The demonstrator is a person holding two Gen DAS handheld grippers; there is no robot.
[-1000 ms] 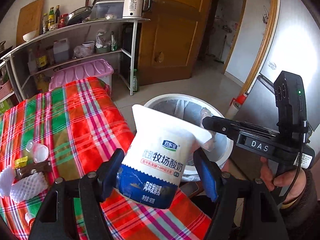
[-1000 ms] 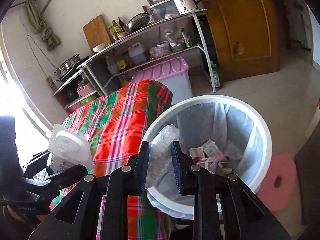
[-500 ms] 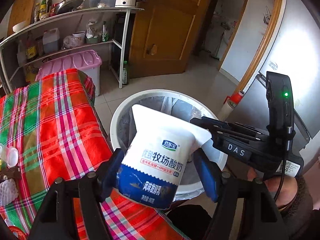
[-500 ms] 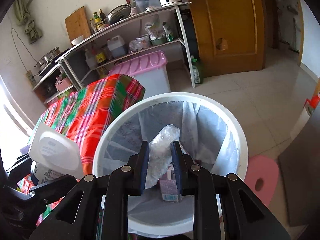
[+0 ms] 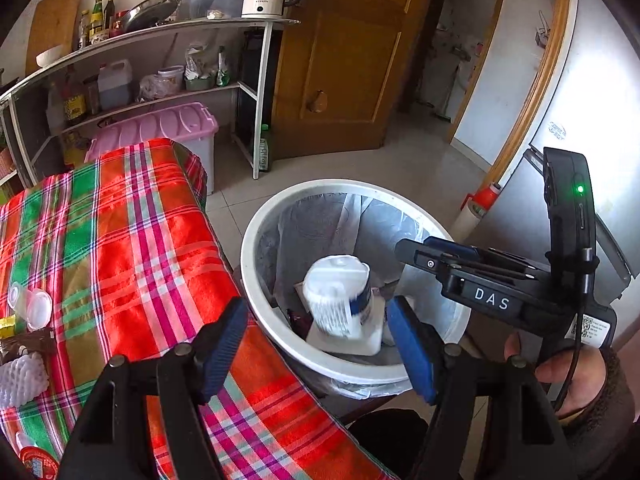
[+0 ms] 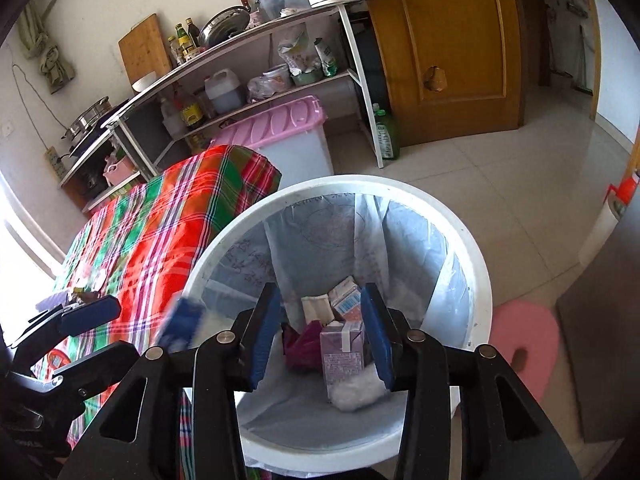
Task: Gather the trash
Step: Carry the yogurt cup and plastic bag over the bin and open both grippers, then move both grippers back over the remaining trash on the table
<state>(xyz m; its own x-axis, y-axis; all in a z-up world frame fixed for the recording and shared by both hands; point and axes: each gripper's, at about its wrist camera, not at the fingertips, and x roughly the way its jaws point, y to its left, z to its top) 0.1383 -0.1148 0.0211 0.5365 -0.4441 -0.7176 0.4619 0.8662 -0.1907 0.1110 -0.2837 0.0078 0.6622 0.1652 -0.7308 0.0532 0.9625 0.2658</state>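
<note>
Yogurt carton (image 5: 340,300) inside bin (image 5: 256,236).

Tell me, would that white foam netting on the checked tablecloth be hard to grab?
Probably easy but squashy: the foam net looks like soft open mesh, so it would likely compress between the jaws. It seems very light and could slide on the tablecloth if pushed.

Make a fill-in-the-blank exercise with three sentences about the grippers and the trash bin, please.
1. The fingers of the left gripper are ____.
2. The yogurt cup is inside the white ____, no longer gripped.
3. The right gripper, held over the trash bin, grips ____.

Missing words: open; trash bin; nothing
</note>
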